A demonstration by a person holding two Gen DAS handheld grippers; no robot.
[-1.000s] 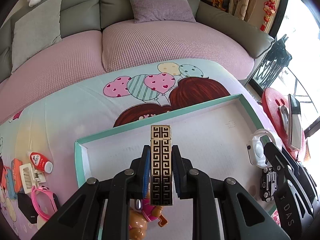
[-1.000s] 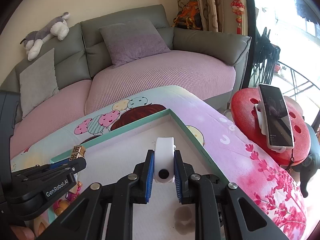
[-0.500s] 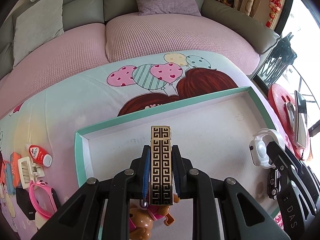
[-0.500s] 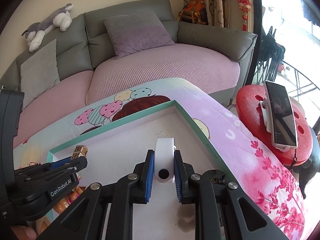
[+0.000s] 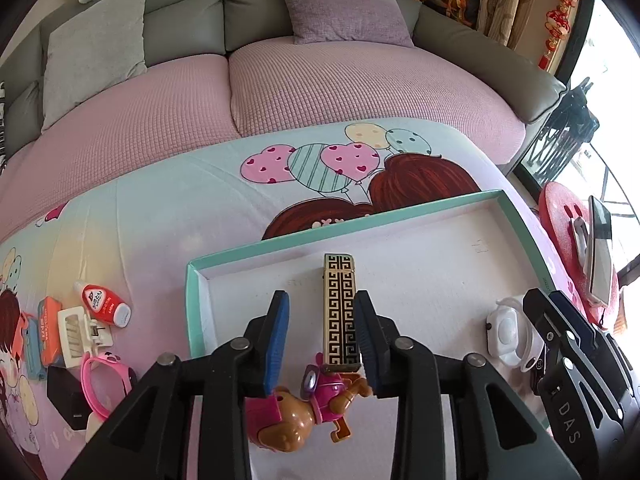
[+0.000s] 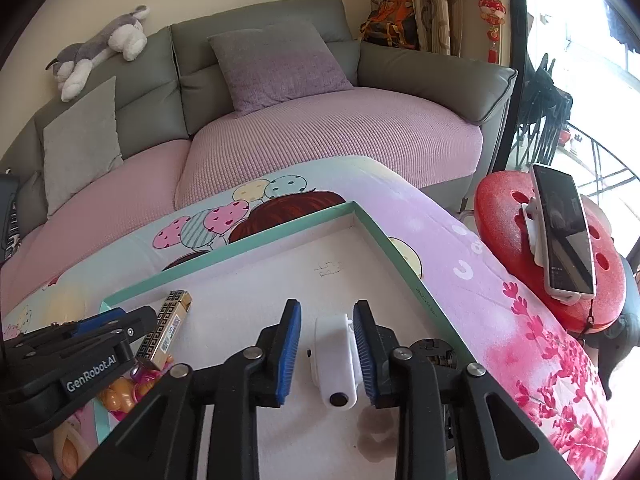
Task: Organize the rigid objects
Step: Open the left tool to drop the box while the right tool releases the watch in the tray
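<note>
- Left wrist view: my left gripper [image 5: 320,336] has just been opening, and its blue pads now stand apart with the gold-and-black patterned lighter [image 5: 339,312] between them. The left pad is clear of it. The right pad is just beside its edge, and I cannot tell whether it touches. I judge this a release, the lighter being let go inside the tray.
- The tray [image 5: 196,296] is shallow, with a teal rim and a white floor, and it lies on the cartoon-print cloth [image 5: 160,208]. In it, at the near edge, lies a brown and pink toy figure [image 5: 296,412], which the lighter's near end seems to overlap. At its right side sits the white smartwatch [image 5: 506,330], with my other tool over it.
- Left of the tray, out on the cloth, a red-and-white bottle [image 5: 105,301], a pink band [image 5: 96,376] and some small packets wait, I judge, to be sorted.
- Right wrist view: my right gripper [image 6: 327,350] has likewise just been opening. Its jaws are moderately parted around the smartwatch [image 6: 334,356], which rests on the tray floor near the right wall [image 6: 404,264]. The left pad is apart from it, and the right pad is close against its side.
- The far half of the tray floor is bare. The lighter [image 6: 168,328] lies at the near left, beside my left tool.
</note>
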